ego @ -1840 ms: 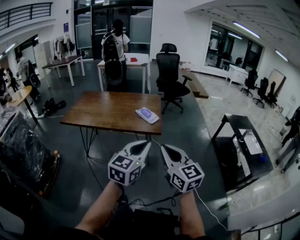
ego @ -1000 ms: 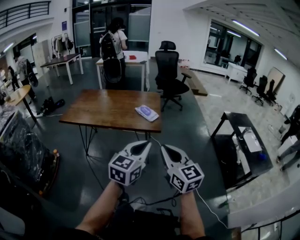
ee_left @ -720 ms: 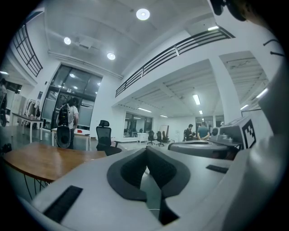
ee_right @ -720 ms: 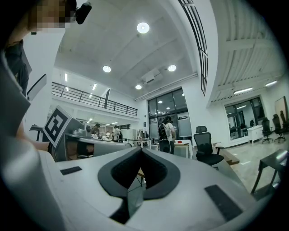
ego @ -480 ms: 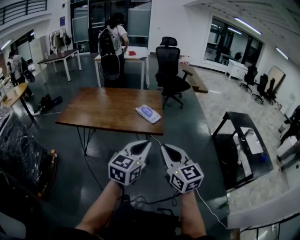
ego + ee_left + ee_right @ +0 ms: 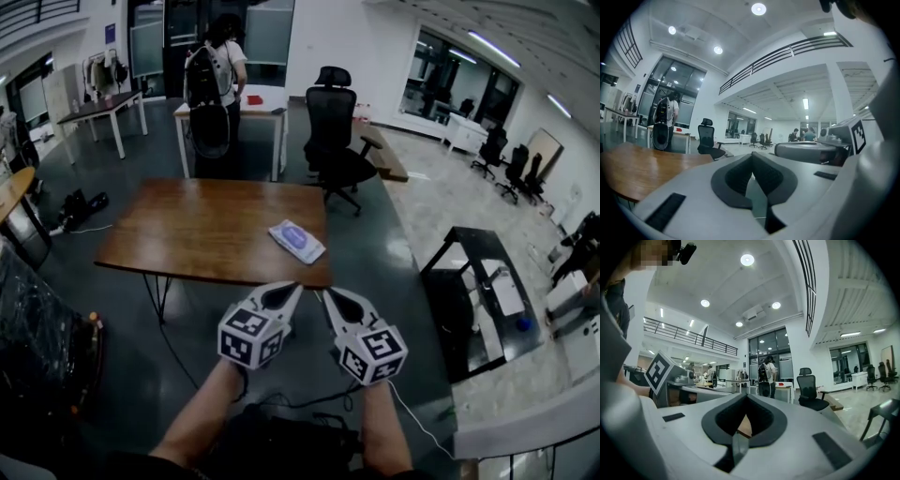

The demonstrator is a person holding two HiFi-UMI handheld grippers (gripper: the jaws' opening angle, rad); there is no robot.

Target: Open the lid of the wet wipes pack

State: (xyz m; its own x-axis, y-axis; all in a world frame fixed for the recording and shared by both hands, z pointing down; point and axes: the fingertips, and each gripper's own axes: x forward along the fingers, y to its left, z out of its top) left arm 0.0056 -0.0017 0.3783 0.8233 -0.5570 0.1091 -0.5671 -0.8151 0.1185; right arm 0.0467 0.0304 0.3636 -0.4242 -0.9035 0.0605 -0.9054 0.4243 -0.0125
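The wet wipes pack (image 6: pixel 297 240), white with a blue lid, lies flat near the right front corner of the brown wooden table (image 6: pixel 187 230). Both grippers hang side by side in front of the table's near edge, short of the pack. My left gripper (image 6: pixel 290 291) is shut with nothing in it, its tips meeting (image 6: pixel 752 157). My right gripper (image 6: pixel 332 295) is shut and empty as well, tips together (image 6: pixel 746 397). The pack does not show in either gripper view; the tabletop (image 6: pixel 633 166) fills the left of the left gripper view.
A black office chair (image 6: pixel 336 141) stands behind the table. A person with a backpack (image 6: pixel 211 89) stands at a white desk (image 6: pixel 234 108) further back. A low black table (image 6: pixel 483 300) is at the right. Dark wrapped equipment (image 6: pixel 37 328) sits at the left. Cables lie on the floor.
The table and the wipes pack have drawn nearer and lower in the head view as I walk toward them. Both grippers keep the same shut pose.
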